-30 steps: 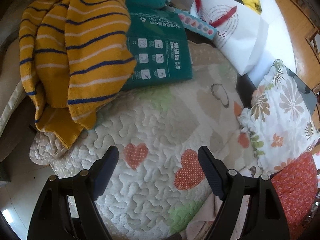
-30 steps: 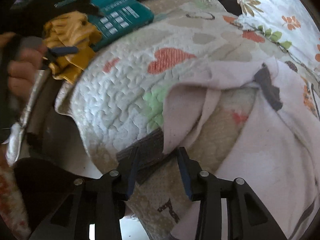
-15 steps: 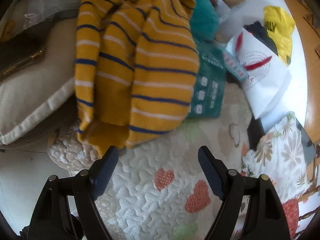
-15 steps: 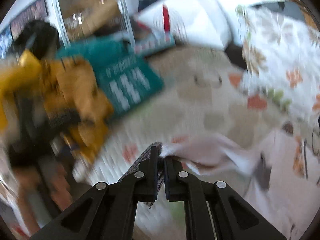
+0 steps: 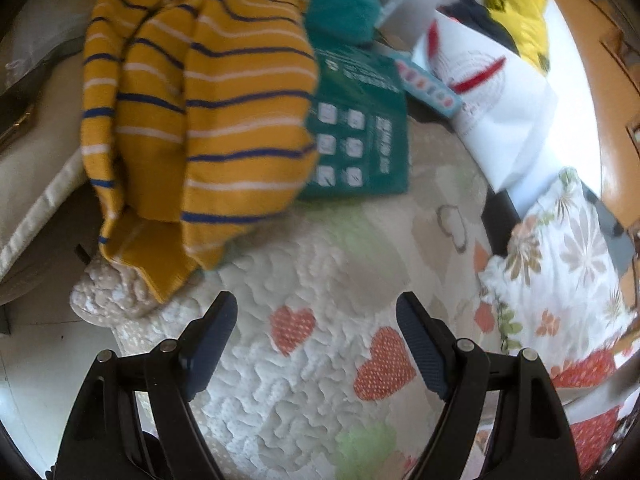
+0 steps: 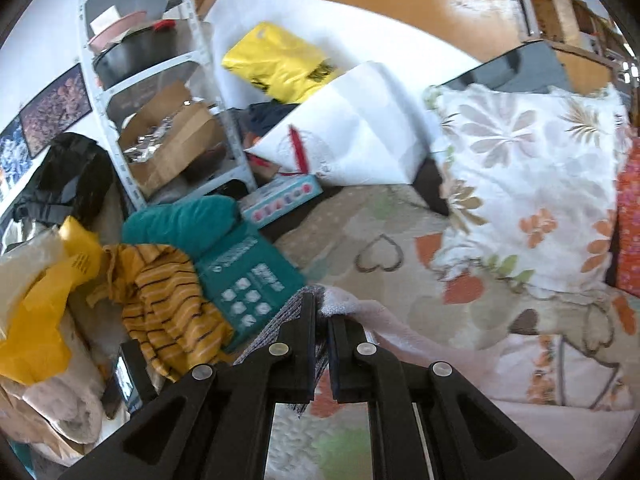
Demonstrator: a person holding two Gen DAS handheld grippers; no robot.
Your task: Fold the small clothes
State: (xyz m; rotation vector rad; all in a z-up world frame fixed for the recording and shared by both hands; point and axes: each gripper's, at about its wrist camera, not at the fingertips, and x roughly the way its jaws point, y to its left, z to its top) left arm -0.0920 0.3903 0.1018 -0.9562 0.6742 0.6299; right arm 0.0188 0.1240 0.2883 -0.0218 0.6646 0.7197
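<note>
Lifting: right gripper (image 6: pixel 320 314) pinches the pale pink garment (image 6: pixel 400 336) at its grey-trimmed edge, cloth trailing right of the jaws over the heart-print quilt (image 6: pixel 384 224).
Free tool: left gripper (image 5: pixel 316 332) gapes wide above the quilt, holding nothing.
Advice: probably seize the opposite edge, pull taut, then fold.
Writing: teal box (image 5: pixel 360 136) print blurred, unreadable.
</note>
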